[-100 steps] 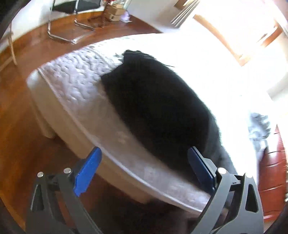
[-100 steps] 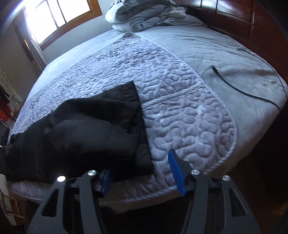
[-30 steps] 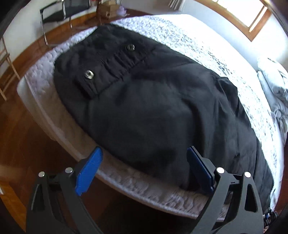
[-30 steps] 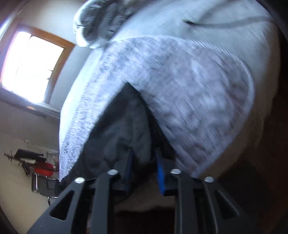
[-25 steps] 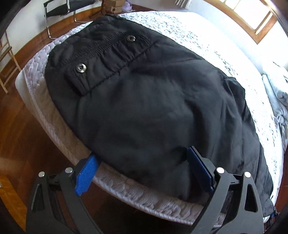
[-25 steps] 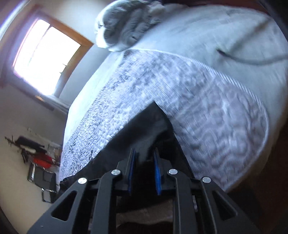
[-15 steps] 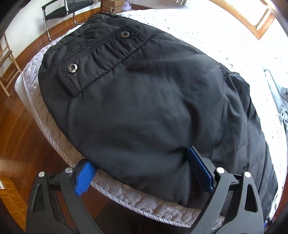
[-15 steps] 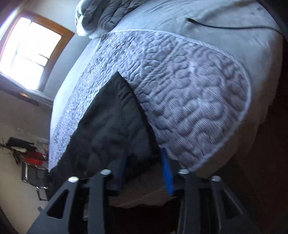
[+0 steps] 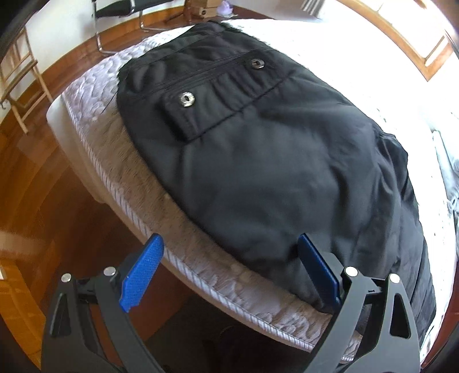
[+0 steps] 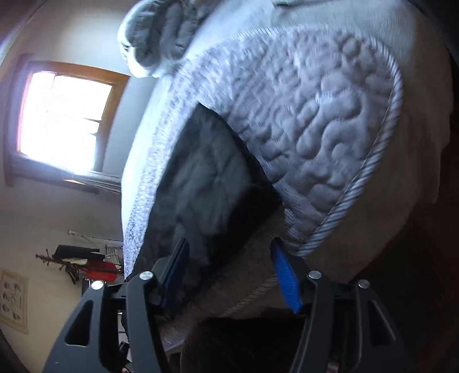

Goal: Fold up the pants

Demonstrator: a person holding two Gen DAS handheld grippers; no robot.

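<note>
black pants (image 9: 258,160) lie flat along the bed's (image 9: 120,183) near edge; left gripper (image 9: 229,269) gapes wide over that hem, right gripper (image 10: 229,269) jaws opening, pants corner loose between them.

Quilted grey bed (image 9: 120,172) on a wooden floor (image 9: 43,178). Beyond its far corner: metal-framed chair (image 9: 120,11). Rumpled bedding, probably a duvet (image 10: 160,37), beside a window (image 10: 63,120).

The pants (image 9: 258,160) run past the right picture edge; beyond them the bed (image 9: 358,71) is washed white.
</note>
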